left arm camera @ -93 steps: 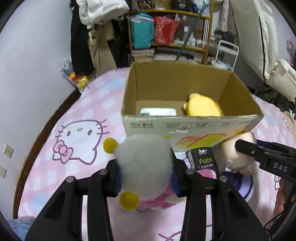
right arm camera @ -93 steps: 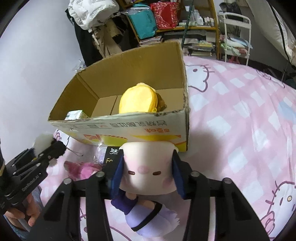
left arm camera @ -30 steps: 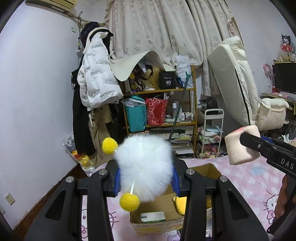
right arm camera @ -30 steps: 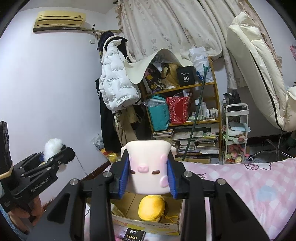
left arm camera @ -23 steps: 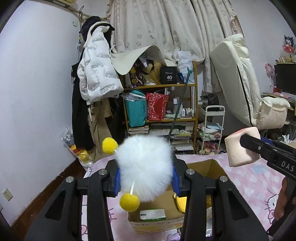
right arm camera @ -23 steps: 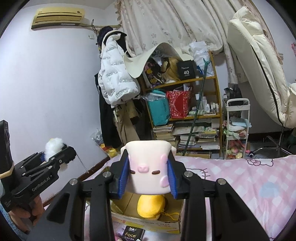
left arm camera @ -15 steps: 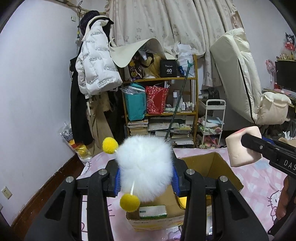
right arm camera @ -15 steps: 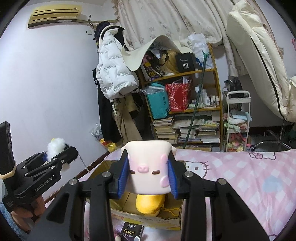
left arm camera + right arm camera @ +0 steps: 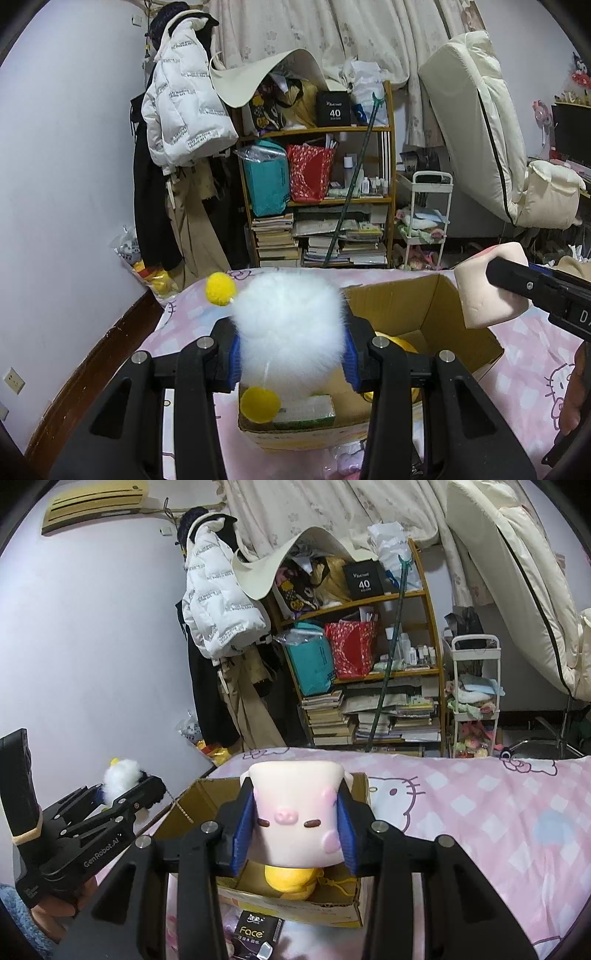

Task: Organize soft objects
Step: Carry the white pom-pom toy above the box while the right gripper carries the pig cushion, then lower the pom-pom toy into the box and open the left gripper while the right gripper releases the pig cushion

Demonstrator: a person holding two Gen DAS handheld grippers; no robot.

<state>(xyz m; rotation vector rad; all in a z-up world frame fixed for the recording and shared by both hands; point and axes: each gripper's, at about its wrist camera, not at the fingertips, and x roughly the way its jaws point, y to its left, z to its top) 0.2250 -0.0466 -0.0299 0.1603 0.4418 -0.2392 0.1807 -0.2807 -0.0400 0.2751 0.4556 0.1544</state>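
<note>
a fluffy white plush [image 9: 290, 328] is clamped in the left gripper [image 9: 291, 354] above the cardboard box [image 9: 476, 343]. a pink pig plush [image 9: 295, 812] is clamped in the right gripper [image 9: 295, 830] over the box, where a yellow plush [image 9: 290, 882] lies.

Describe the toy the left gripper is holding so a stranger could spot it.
Start at the open cardboard box on the pink Hello Kitty bedspread. Above its near end, the left gripper squeezes a fluffy white plush ball. Only it has yellow pompoms.

Even indoor light, sharp focus, fisheye-bent edges, dark corners
</note>
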